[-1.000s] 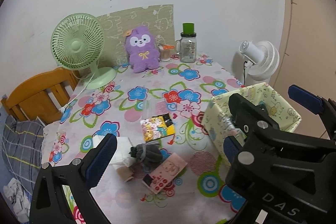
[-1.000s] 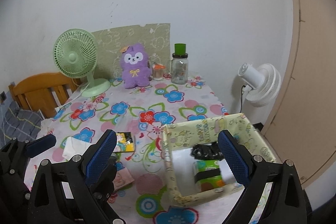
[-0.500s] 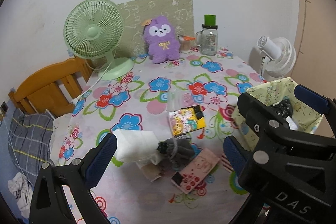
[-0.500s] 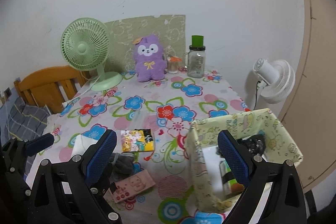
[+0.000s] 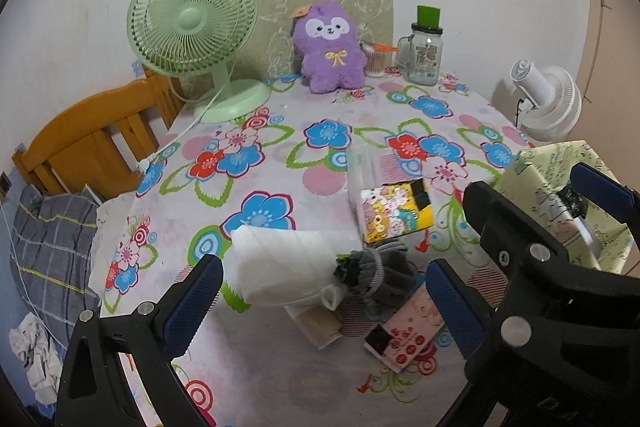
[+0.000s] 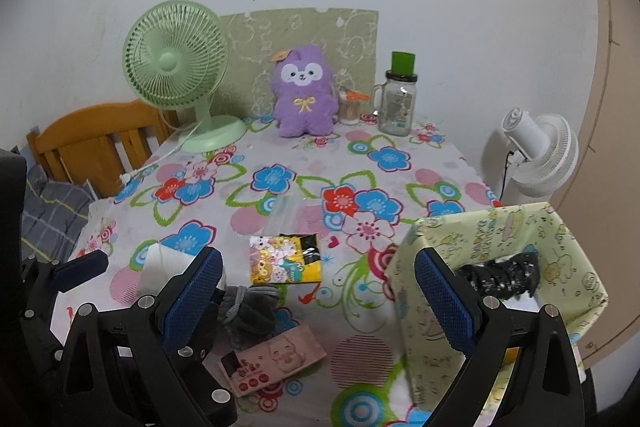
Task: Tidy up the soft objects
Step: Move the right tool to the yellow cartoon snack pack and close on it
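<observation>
My left tool (image 5: 320,291) has drawn closer to the pile; its pads gape wide, empty, framing the white cloth (image 5: 280,267) and grey sock (image 5: 376,271) low in frame. My right tool (image 6: 318,295) is spread too, empty, beside the fabric bin (image 6: 504,235) lower right on the counter (image 6: 280,155).
</observation>
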### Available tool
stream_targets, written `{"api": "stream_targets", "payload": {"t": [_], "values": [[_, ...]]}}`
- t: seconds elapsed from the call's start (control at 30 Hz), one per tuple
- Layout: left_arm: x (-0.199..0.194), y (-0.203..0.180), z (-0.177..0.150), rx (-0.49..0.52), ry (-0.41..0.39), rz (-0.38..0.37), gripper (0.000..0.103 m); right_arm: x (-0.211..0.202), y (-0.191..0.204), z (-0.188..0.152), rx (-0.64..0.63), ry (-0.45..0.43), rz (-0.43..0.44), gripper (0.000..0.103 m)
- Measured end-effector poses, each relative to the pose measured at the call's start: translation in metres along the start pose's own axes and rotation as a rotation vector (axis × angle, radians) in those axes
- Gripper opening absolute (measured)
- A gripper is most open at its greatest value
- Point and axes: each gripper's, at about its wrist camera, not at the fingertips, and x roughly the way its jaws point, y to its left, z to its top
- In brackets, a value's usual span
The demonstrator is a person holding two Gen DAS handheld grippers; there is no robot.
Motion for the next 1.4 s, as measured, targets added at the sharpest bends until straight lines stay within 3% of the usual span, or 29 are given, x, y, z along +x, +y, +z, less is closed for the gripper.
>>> {"api": "stream_targets", "payload": {"t": [0.5, 0.77, 1.3, 1.4], "values": [[0.043, 0.022, -0.004, -0.049, 0.076, -0.024, 0.102, 0.052, 0.019, -0.004, -0.025, 0.078, 0.038, 0.098], [0.066, 0.024, -0.003, -0.047, 0.115, -0.001, 0.102, 0.081, 0.021, -0.007, -0.017, 0.130, 0.054, 0.098], [0.080, 0.022, 0.000, -0.053, 0.106, -0.031, 0.103, 0.122, 0.022, -0.009, 0.013, 0.209, 0.090, 0.098], [0.080, 0.021, 0.000, -0.046, 0.101, -0.032, 0.103, 0.129, 0.023, -0.011, 0.014, 0.235, 0.095, 0.082]]}}
